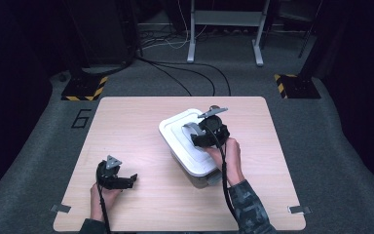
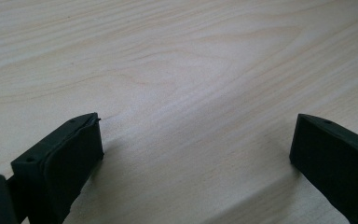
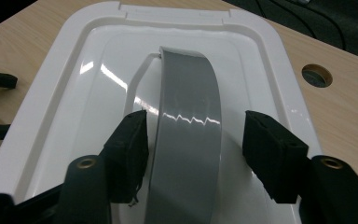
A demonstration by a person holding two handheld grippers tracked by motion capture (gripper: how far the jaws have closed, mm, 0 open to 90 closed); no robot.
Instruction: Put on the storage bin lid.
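Note:
A white lidded plastic box (image 1: pixel 175 131) stands on the wooden table (image 1: pixel 126 126), right of the middle. Its lid (image 3: pixel 98 70) carries a raised grey strap handle (image 3: pixel 186 93). My right gripper (image 3: pixel 193 135) hangs over the lid with the handle between its jaws. The left pad sits close beside the strap and the right pad stands apart from it, so the gripper is open. In the high view the right gripper (image 1: pixel 202 132) is over the lid's middle. My left gripper (image 1: pixel 131 179) rests near the table's front left, open, with bare wood between its pads (image 2: pixel 74 154).
A round hole (image 3: pixel 316 74) in the tabletop lies just past the box's side. Beyond the table are floor cables (image 1: pixel 185 73), a metal frame's legs (image 1: pixel 224 34) and two hazard-striped stand bases (image 1: pixel 84 87). Metal clips (image 1: pixel 299 209) mark the table's front corners.

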